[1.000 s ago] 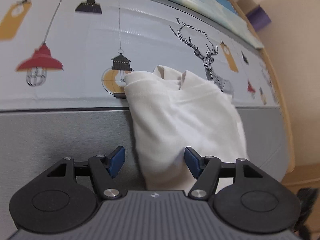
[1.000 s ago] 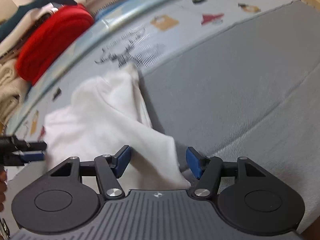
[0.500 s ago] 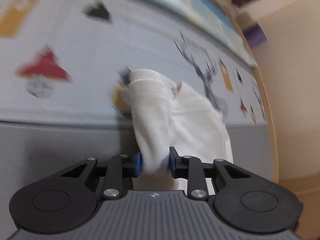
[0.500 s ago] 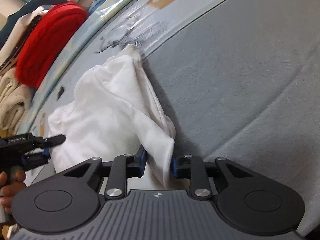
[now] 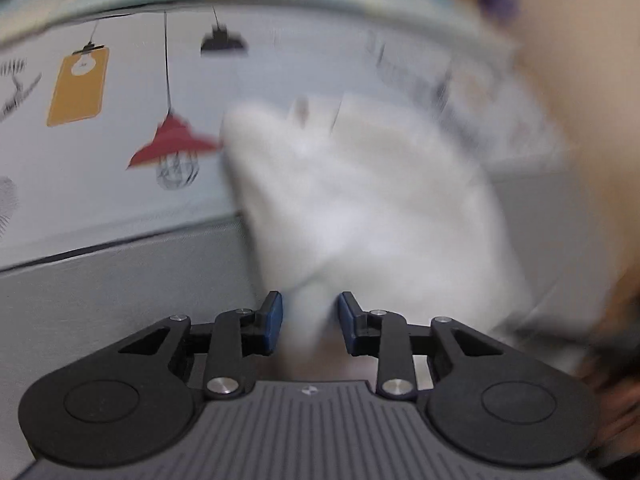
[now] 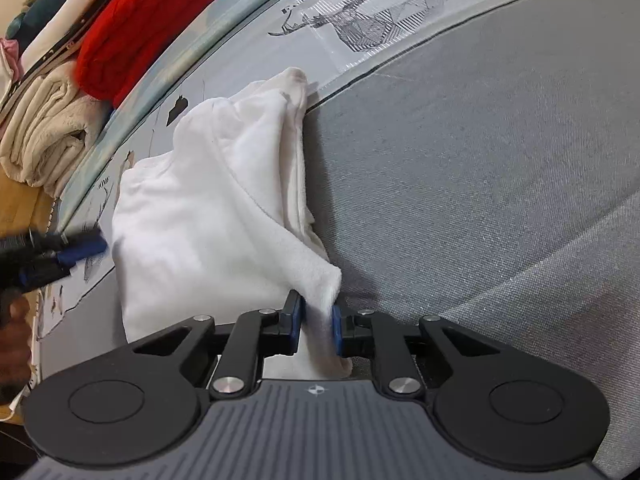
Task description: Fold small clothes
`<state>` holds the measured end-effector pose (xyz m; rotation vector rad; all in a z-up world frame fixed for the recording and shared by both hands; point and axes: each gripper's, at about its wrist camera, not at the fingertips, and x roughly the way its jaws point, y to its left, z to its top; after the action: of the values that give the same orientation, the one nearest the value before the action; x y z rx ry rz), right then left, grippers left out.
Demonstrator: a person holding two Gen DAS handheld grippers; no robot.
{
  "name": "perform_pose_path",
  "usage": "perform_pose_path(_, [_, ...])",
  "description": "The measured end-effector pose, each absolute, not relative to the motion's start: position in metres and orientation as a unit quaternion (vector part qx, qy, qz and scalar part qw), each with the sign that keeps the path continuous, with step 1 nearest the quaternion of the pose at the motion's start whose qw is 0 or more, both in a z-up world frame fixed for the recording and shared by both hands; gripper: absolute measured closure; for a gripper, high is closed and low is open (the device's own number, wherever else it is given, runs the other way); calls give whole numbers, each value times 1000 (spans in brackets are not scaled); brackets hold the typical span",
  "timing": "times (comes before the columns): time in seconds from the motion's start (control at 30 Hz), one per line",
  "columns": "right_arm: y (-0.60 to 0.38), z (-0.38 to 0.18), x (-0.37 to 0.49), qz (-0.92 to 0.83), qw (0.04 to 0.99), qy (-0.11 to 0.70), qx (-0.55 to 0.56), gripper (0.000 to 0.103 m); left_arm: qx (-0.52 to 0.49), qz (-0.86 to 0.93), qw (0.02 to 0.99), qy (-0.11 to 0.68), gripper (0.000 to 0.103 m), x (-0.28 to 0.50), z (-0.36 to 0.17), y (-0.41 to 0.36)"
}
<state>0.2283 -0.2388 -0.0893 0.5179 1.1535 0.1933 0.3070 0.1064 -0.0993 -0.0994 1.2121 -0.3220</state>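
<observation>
A small white garment (image 6: pixel 208 208) lies bunched on the grey surface (image 6: pixel 480 160), partly over a printed sheet (image 6: pixel 360 20). My right gripper (image 6: pixel 316 326) is shut on its near corner. In the left wrist view the garment (image 5: pixel 360 200) is blurred by motion. My left gripper (image 5: pixel 310 322) pinches another near edge of it between its blue pads. The left gripper also shows in the right wrist view (image 6: pixel 60 256) at the garment's left side.
A red folded cloth (image 6: pixel 148 28) and a cream towel (image 6: pixel 44 132) are stacked at the far left, past the printed sheet. Lamp and tag drawings (image 5: pixel 80 84) mark the sheet in the left wrist view. A beige wall (image 5: pixel 592 80) stands to the right.
Both grippers went from open to shut on the garment's near edges. The left gripper has since swung with the cloth, blurring its view. The right gripper has lifted its corner a little.
</observation>
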Motion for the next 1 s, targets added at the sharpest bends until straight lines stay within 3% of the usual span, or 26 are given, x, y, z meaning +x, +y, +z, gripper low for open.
perform_pose_path(0.2, [-227, -72, 225, 86, 825, 513, 221, 78, -40, -159, 838, 521, 73, 288, -62, 96])
perform_pose_path(0.3, [-220, -69, 223, 88, 836, 511, 180, 72, 14, -185, 798, 573, 73, 271, -91, 85])
perform_pose_path(0.33, [-217, -74, 225, 77, 834, 522, 160, 72, 52, -175, 798, 574, 66, 265, -98, 81])
perform_pose_path(0.43, [-225, -85, 228, 36, 807, 563, 172, 61, 42, -154, 815, 557, 67, 253, -76, 82])
perform_pose_path(0.5, [-227, -71, 226, 27, 811, 558, 174, 61, 41, -134, 841, 523, 64, 237, -48, 86])
perform_pose_path(0.57, [-221, -42, 221, 44, 840, 522, 141, 61, 41, -113, 861, 494, 53, 215, -23, 82])
perform_pose_path(0.63, [-214, -12, 211, 67, 866, 483, 111, 59, 43, -93, 886, 452, 27, 184, 5, 75])
perform_pose_path(0.67, [-212, 3, 203, 80, 877, 463, 102, 53, 43, -90, 896, 432, 18, 172, 14, 70])
perform_pose_path(0.8, [-207, 50, 163, 123, 917, 376, 48, 36, 51, -52, 930, 361, 14, 109, 40, 47])
perform_pose_path(0.93, [-210, 74, 117, 144, 947, 286, -10, 18, 39, 15, 944, 328, 3, 56, 44, 21])
perform_pose_path(1.0, [-214, 70, 99, 143, 953, 267, -9, 17, 25, 19, 945, 324, 2, 38, 33, 11])
